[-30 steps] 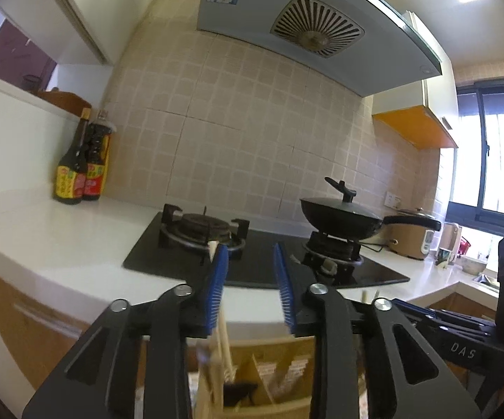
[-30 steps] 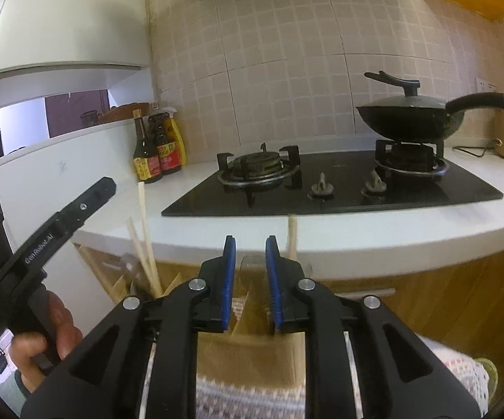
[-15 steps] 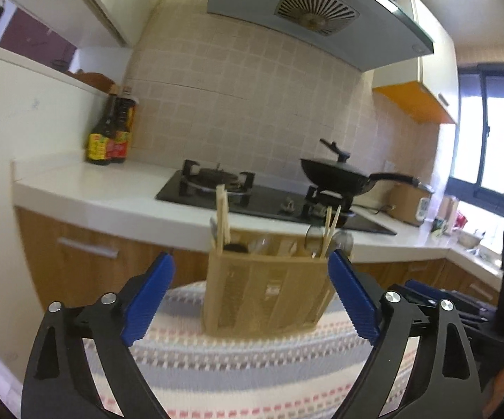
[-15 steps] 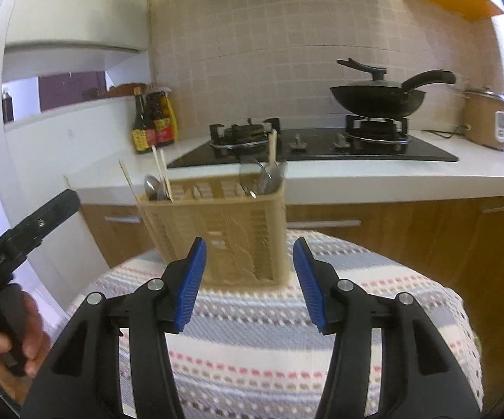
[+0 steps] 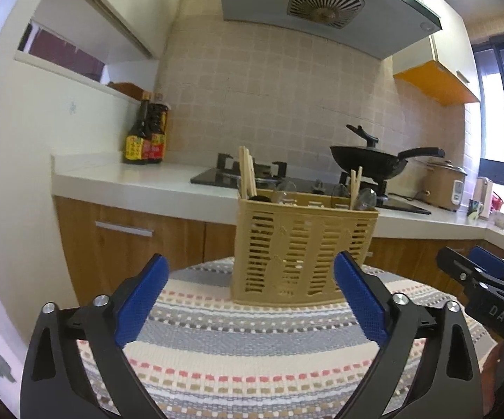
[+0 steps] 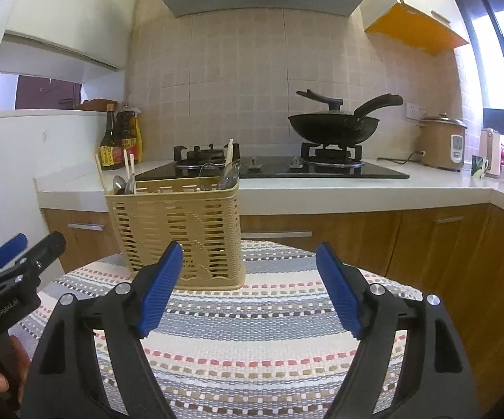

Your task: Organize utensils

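Observation:
A tan slotted utensil basket point(image 5: 304, 251) stands upright at the far side of a round table with a striped cloth point(image 5: 252, 342); it also shows in the right wrist view point(image 6: 178, 234). Chopsticks point(image 5: 246, 176) and spoons point(image 6: 123, 184) stick up from its compartments. My left gripper point(image 5: 250, 300) is open and empty, a little in front of the basket. My right gripper point(image 6: 248, 291) is open and empty, in front of the basket's right side. Each gripper shows at the edge of the other's view.
Behind the table runs a white kitchen counter point(image 6: 321, 192) with a black gas hob point(image 6: 273, 171), a black wok point(image 6: 335, 125), sauce bottles point(image 5: 145, 136) at the left and a rice cooker point(image 6: 442, 141) at the right. Wooden cabinets stand below.
Both grippers have pulled back from above the basket and opened wide. The basket now stands farther away in both views.

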Demonstrator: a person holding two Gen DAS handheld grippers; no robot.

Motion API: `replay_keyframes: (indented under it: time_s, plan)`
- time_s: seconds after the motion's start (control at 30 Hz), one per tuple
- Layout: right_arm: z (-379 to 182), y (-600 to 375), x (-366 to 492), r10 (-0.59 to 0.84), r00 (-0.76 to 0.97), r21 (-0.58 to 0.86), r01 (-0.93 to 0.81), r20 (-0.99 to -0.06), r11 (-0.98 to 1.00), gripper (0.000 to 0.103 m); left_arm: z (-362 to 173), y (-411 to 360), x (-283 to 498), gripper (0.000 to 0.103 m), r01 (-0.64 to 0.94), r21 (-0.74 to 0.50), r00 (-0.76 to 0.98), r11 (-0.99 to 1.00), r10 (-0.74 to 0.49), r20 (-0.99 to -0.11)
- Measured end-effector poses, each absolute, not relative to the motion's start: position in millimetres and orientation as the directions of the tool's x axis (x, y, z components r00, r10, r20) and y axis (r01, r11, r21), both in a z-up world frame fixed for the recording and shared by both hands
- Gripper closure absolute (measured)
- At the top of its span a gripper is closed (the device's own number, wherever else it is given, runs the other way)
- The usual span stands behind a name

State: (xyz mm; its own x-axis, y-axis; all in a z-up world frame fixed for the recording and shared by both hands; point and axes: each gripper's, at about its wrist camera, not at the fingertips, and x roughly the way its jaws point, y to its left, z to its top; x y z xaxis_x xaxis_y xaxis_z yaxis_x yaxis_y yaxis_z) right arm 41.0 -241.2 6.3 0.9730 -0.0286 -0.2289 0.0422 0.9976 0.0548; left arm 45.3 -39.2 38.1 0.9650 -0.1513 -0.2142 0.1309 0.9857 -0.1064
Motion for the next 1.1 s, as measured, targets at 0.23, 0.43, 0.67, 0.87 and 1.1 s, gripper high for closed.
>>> replay_keyframes:
  time_s: [0.23,0.43,0.67,0.87,1.1]
  plan:
    - [7.5,-240.8,37.8,-0.031,0.977,0.053,0.043,-0.213,0.998,0.02,41.6,-39.8,38.7,0.008,0.054,-0.047,0.984,0.997,-0.061,-0.169]
    - [5.6,-245.6,41.3,-0.021,0.971,0.067,0.038,-0.237,0.997,0.02,39.6,-45.6,40.3,0.008,0.051,-0.007,0.981,0.999,-0.051,-0.187]
    - [4.2,-244.1,39.4,-0.022,0.971,0.056,0.036,-0.24,0.998,0.015,37.1,-52.5,41.4,0.008,0.053,0.032,0.98,0.998,-0.046,-0.195]
    - [2.7,-245.8,43.4,-0.008,0.965,0.067,0.027,-0.263,0.997,0.014,35.1,-49.2,47.9,0.008,0.062,0.003,0.97,0.998,-0.06,-0.234]
    - [2.2,-245.1,43.7,-0.003,0.964,0.067,0.022,-0.266,0.997,0.014,33.5,-48.4,49.9,0.008,0.06,-0.001,0.967,0.998,-0.059,-0.248]
